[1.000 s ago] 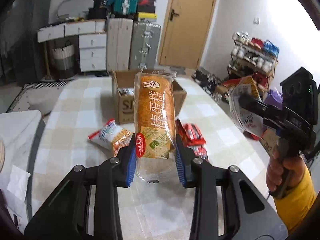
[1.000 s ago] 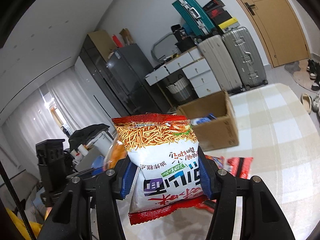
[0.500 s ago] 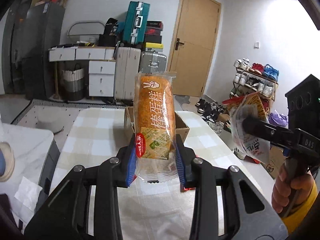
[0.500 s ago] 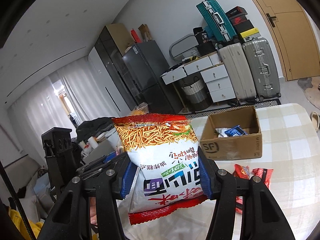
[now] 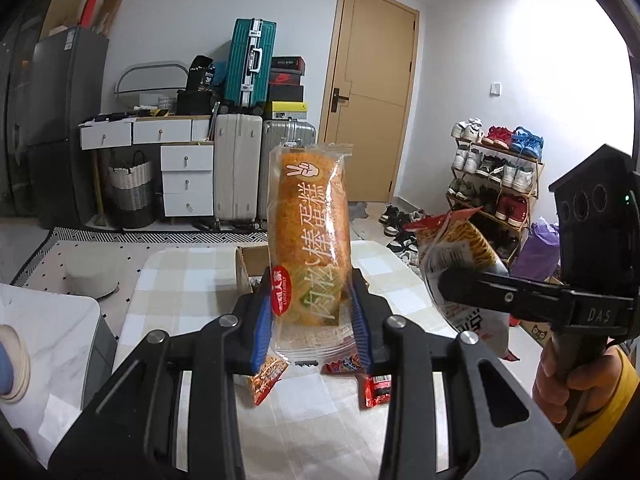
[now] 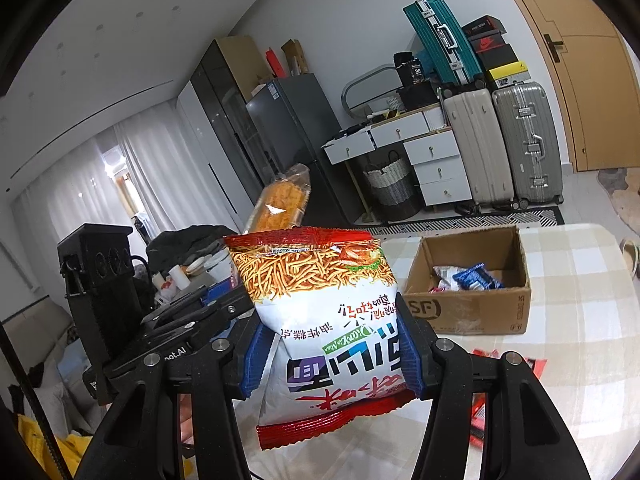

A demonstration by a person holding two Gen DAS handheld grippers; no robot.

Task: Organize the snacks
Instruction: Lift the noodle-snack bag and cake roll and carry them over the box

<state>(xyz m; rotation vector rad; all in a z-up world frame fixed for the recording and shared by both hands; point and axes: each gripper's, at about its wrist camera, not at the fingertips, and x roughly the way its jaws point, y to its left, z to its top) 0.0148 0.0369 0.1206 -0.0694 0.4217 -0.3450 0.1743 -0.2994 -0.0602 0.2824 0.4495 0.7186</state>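
Note:
My left gripper [image 5: 312, 328] is shut on a long orange cake-roll packet [image 5: 308, 236], held upright above the checked table [image 5: 184, 280]. My right gripper [image 6: 330, 360] is shut on a white and red noodle-snack bag [image 6: 324, 320], also held in the air. Each gripper shows in the other's view: the right one [image 5: 444, 284] at the right with its bag [image 5: 460, 256], the left one [image 6: 224, 304] at the left with the cake-roll packet [image 6: 280, 204]. An open cardboard box [image 6: 472, 312] holding a few packets stands on the table, mostly hidden behind the cake roll in the left wrist view [image 5: 250, 264].
Loose red snack packets lie on the table [image 5: 376, 388] [image 5: 266, 376] [image 6: 480, 420]. Beyond the table are suitcases [image 5: 248, 64], a white drawer unit [image 5: 186, 180], a shoe rack [image 5: 492, 176], a door [image 5: 372, 100] and a fridge [image 6: 292, 128]. A marble counter [image 5: 40, 344] is at the left.
Both grippers have risen and tilted up with their packets. The table and box have dropped lower in both views, and the right gripper has moved closer to the left one.

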